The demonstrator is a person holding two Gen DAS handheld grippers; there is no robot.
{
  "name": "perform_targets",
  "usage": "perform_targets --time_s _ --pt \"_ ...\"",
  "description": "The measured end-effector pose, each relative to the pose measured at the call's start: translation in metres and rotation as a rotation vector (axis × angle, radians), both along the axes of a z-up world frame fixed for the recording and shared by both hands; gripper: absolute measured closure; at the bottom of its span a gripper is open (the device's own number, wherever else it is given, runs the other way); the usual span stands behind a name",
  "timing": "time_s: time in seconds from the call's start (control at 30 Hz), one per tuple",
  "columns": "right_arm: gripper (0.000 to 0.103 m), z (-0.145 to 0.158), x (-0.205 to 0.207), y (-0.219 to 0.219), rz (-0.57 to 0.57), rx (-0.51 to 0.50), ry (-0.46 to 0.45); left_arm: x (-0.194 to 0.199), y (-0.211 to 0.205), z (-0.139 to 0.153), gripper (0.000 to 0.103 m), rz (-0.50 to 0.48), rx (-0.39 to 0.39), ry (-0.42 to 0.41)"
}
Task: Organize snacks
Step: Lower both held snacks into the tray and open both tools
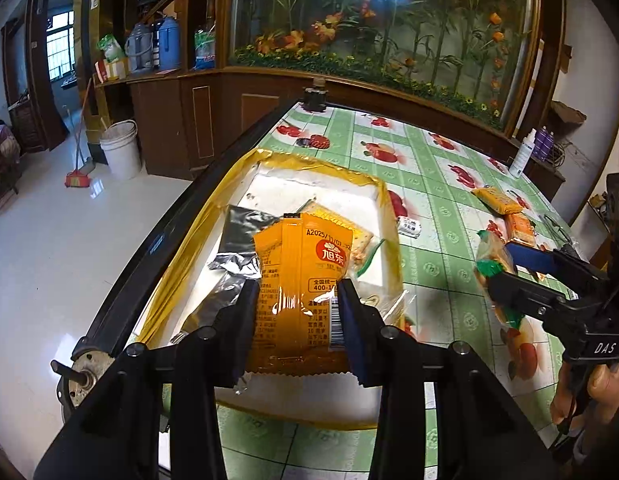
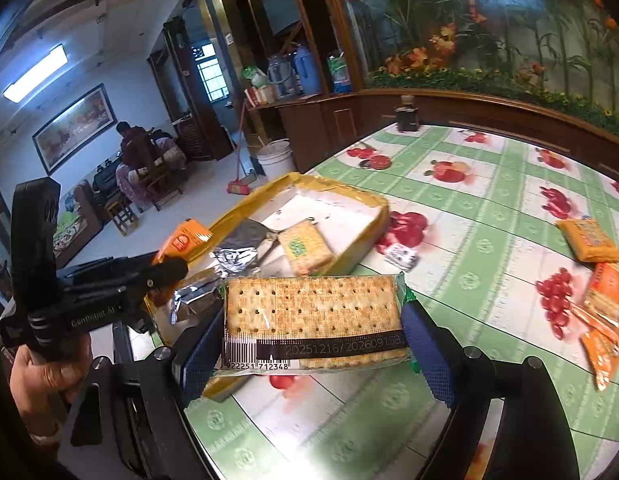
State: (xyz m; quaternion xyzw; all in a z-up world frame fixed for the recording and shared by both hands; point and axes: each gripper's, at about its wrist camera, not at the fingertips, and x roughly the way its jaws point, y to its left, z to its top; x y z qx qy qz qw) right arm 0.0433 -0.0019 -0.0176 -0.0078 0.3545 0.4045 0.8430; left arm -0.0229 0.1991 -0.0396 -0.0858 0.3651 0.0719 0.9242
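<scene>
Two snack packs in claws, both over the yellow-edged box.
Left claw (image 1: pixel 297 300) pinches orange packet (image 1: pixel 305 280) above box (image 1: pixel 373 184); right claw (image 2: pixel 313 328) grips cracker pack (image 2: pixel 313 312) just beside box. Box holds a few snacks. Orange packs (image 2: pixel 589 240) lie well apart from box on tabletop (image 2: pixel 469 200). Roughly midway, my guess.

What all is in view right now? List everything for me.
orange packet: one, orange, held over the box
cracker pack: one, clear wrap, held over the table edge
box: one, yellow-edged, white inside, on the table
packs in the box: one cracker pack, silver wrappers
loose orange packets: several, far right of the table
small white packet: one, beside the box
left gripper: shut on the orange packet
right gripper: shut on the cracker pack
</scene>
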Motion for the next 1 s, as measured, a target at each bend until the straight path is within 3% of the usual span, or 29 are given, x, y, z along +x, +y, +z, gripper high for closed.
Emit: perform_targets --time_s 0.37,1.0 --pt "0.016 -0.006 0.025 0.061 0.044 0.007 0.011 0.001 0.018 -0.011 0.065 0.03 -0.021 0.007" --pt "0.016 -0.021 0.063 0.111 0.039 -0.036 0.002 0.014 0.029 -0.024 0.065 0.051 -0.041 0.028"
